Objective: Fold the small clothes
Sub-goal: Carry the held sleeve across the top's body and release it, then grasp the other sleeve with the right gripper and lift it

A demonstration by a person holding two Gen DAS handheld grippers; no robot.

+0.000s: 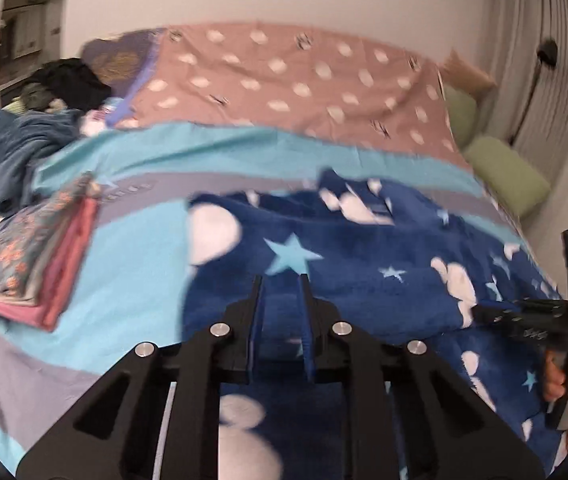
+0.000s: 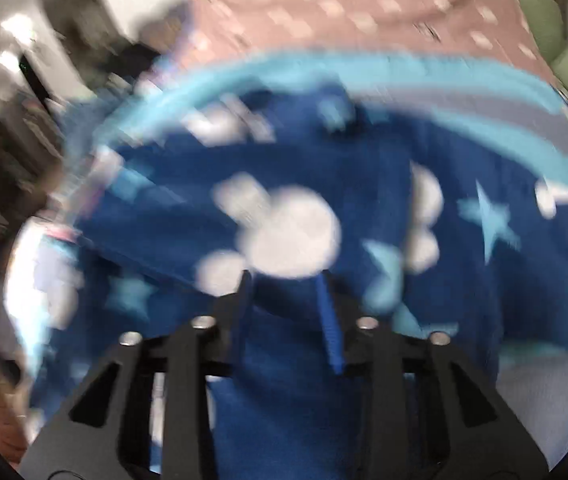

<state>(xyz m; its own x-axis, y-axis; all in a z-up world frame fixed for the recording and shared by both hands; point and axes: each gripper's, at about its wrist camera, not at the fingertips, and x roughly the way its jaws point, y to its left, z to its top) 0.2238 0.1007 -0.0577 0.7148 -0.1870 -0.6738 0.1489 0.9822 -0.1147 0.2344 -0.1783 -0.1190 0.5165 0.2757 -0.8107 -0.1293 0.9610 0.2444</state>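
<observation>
Your left claw (image 1: 282, 280) and right claw (image 2: 285, 276) both hover released over the blue starry garment (image 1: 363, 248), spread on the bed (image 1: 144, 240) for folding. A folded stack (image 1: 32, 256) waits well aside.

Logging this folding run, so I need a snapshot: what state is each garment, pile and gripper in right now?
Blue star-print garment: spread on the bed, rumpled, not folded.
Folded clothes stack: folded, lying to the left.
Unfolded clothes heap: jumbled at the far left.
Left gripper: open, over the garment.
Right gripper: open, over the garment.
</observation>
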